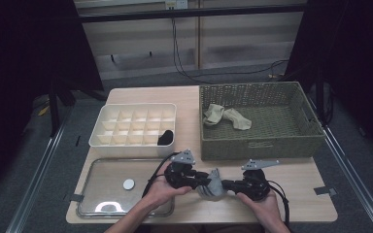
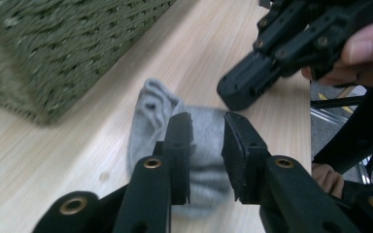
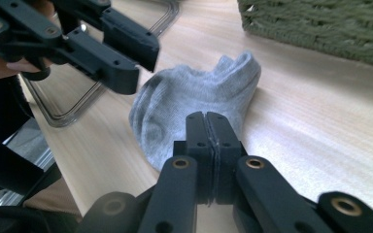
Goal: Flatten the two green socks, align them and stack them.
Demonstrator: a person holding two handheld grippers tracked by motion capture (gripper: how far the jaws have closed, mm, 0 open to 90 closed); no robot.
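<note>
A grey sock [image 1: 214,183] lies bunched on the wooden table near its front edge, between my two grippers. My left gripper [image 1: 203,181] reaches it from the left. In the left gripper view that gripper [image 2: 208,127] is open, with its jaws either side of the grey sock [image 2: 151,112]. My right gripper [image 1: 226,184] comes in from the right. In the right gripper view this gripper [image 3: 208,119] is shut at the near edge of the grey sock [image 3: 194,104], apparently nipping the fabric. The right gripper [image 2: 245,86] shows past the sock, and the left gripper [image 3: 126,63] shows opposite.
A green wicker basket [image 1: 262,143] behind the grippers holds two beige socks [image 1: 226,117]. At the left stands a white divider box [image 1: 102,138] with a black sock [image 1: 165,137] in a front compartment. A clear tray [image 1: 92,204] with a white disc [image 1: 128,184] lies front left.
</note>
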